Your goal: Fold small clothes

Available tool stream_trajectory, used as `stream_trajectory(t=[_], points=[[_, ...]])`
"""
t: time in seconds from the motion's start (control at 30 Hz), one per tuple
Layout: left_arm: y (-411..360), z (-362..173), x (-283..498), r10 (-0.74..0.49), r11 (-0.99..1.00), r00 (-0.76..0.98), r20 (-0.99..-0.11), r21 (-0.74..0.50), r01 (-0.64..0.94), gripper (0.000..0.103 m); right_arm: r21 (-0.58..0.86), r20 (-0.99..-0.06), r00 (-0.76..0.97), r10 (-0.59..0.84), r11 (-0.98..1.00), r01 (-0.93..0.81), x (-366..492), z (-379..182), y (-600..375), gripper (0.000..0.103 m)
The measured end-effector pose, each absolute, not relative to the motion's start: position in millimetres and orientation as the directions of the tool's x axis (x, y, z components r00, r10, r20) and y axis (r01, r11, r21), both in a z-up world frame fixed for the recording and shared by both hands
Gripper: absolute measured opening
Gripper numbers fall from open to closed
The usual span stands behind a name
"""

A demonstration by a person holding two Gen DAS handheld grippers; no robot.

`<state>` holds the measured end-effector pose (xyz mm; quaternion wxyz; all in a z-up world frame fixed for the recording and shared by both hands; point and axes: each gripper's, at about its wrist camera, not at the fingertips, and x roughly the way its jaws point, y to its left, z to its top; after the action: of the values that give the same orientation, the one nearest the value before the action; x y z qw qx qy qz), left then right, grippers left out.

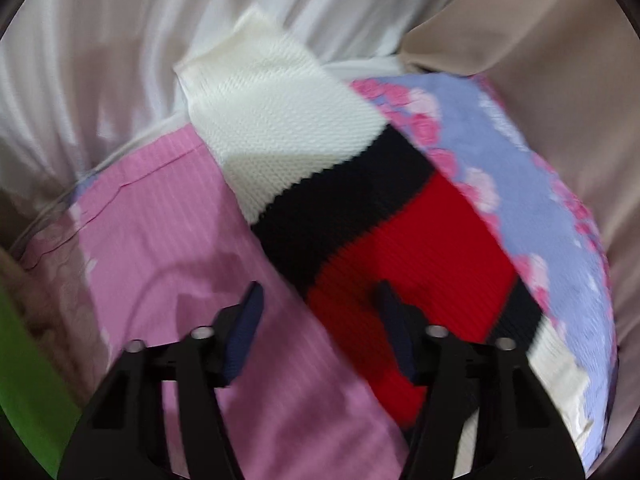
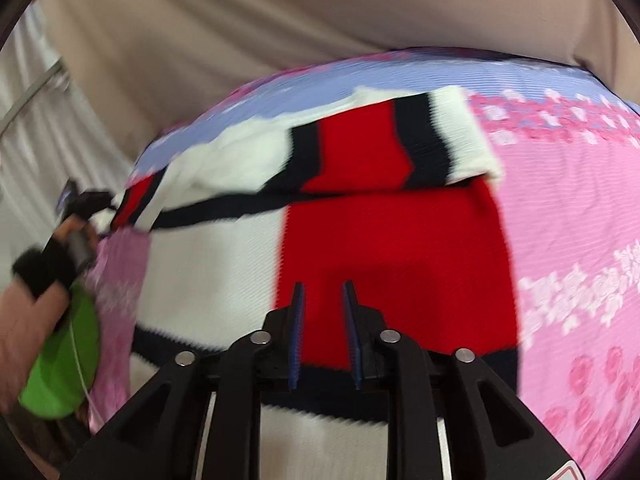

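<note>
Left gripper (image 1: 318, 312) spread wide near the bottom centre of the left wrist view, nothing between its 2 blue-padded fingers (image 1: 244, 332), poised over the seam where a red, black and white knitted garment (image 1: 360, 216) overlaps a pink ribbed cloth (image 1: 160, 232). White end of the garment reaching toward the upper middle, red block at centre right. Lavender and pink floral spread (image 1: 532, 208) curving along the right, white curtain (image 1: 120, 40) and beige fabric (image 1: 560, 60) behind. In the right wrist view, right gripper (image 2: 325, 300) narrowed to a slim gap at bottom centre, fingers over the garment's red panel (image 2: 400, 248); grip on cloth impossible to confirm. Gloved hand (image 2: 36, 300) with a green handle (image 2: 68, 360) at the left edge.
</note>
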<state>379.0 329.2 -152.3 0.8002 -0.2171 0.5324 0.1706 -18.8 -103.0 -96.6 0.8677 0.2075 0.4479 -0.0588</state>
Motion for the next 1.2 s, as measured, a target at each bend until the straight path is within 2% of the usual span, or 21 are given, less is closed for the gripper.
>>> stream_trajectory(t=[0.03, 0.07, 0.1, 0.2, 0.3, 0.43, 0.53, 0.57, 0.63, 0.7, 0.77, 0.83, 0.93, 1.0, 1.07, 1.2], points=[[329.2, -151.9, 380.7, 0.062, 0.843, 0.391, -0.918, -0.162, -0.514, 0.044, 0.301, -0.801, 0.592, 0.084, 0.912, 0.278, -20.1, -94.3, -96.5, 0.022], [328.4, -151.4, 386.6, 0.064, 0.84, 0.401, -0.914, -0.168, -0.516, 0.027, 0.296, -0.797, 0.598, 0.079, 0.915, 0.273, -22.5, -91.2, -93.1, 0.023], [327.7, -151.1, 391.5, 0.052, 0.835, 0.402, -0.914, -0.181, -0.519, 0.016, 0.29, -0.795, 0.602, 0.072, 0.918, 0.272, -25.4, -88.0, -89.7, 0.025], [315.4, -134.9, 396.0, 0.059, 0.825, 0.432, -0.9, -0.199, -0.529, 0.011, 0.288, -0.788, 0.613, 0.045, 0.908, 0.303, -35.8, -82.5, -97.1, 0.026], [275.7, -87.1, 393.9, 0.089, 0.877, 0.536, -0.839, -0.189, -0.442, 0.011, 0.3, -0.781, 0.624, 0.016, 0.887, 0.352, -43.5, -81.4, -116.3, 0.026], [163.4, -1.9, 356.7, -0.036, 0.965, 0.712, -0.701, -0.209, -0.157, 0.011, 0.328, -0.771, 0.637, -0.006, 0.854, 0.405, -51.7, -82.2, -142.6, 0.026], [61.6, 27.4, 303.4, -0.226, 0.967, 0.73, -0.645, -0.239, 0.088, 0.011, 0.334, -0.758, 0.651, -0.032, 0.839, 0.43, -56.7, -81.7, -159.7, 0.026], [18.6, 26.2, 279.9, -0.317, 0.947, 0.692, -0.649, -0.263, 0.187, 0.011, 0.339, -0.755, 0.654, -0.039, 0.831, 0.441, -59.1, -82.8, -166.7, 0.027], [-42.6, 10.9, 246.1, -0.425, 0.904, 0.601, -0.677, -0.288, 0.315, 0.011, 0.342, -0.754, 0.655, -0.05, 0.822, 0.456, -62.5, -85.1, -176.2, 0.027], [-93.9, -17.3, 213.5, -0.464, 0.872, 0.497, -0.733, -0.28, 0.401, 0.013, 0.344, -0.756, 0.651, -0.061, 0.809, 0.476, -68.3, -89.3, -186.1, 0.027], [-129.6, -50.0, 190.5, -0.473, 0.847, 0.394, -0.788, -0.284, 0.45, 0.019, 0.338, -0.763, 0.641, -0.077, 0.799, 0.498, -75.6, -94.9, -194.7, 0.027], [-148.8, -83.5, 170.8, -0.443, 0.846, 0.329, -0.834, -0.268, 0.461, 0.019, 0.333, -0.77, 0.632, -0.089, 0.789, 0.517, -82.9, -99.1, -201.3, 0.027], [-141.6, -106.4, 159.5, -0.393, 0.871, 0.335, -0.857, -0.229, 0.435, 0.021, 0.322, -0.774, 0.624, -0.107, 0.782, 0.534, -94.1, -100.5, -208.8, 0.027], [-119.9, -100.2, 155.2, -0.388, 0.892, 0.363, -0.847, -0.245, 0.381, 0.034, 0.302, -0.77, 0.625, -0.124, 0.793, 0.529, -97.3, -97.5, -208.8, 0.03], [-78.7, -85.6, 159.5, -0.372, 0.917, 0.414, -0.831, -0.258, 0.305, 0.043, 0.275, -0.766, 0.628, -0.134, 0.816, 0.509, -93.0, -92.8, -206.5, 0.035], [-0.5, -71.0, 176.2, -0.276, 0.961, 0.504, -0.818, -0.232, 0.149, 0.045, 0.278, -0.738, 0.667, -0.103, 0.854, 0.439, -62.9, -78.8, -200.6, 0.043]])
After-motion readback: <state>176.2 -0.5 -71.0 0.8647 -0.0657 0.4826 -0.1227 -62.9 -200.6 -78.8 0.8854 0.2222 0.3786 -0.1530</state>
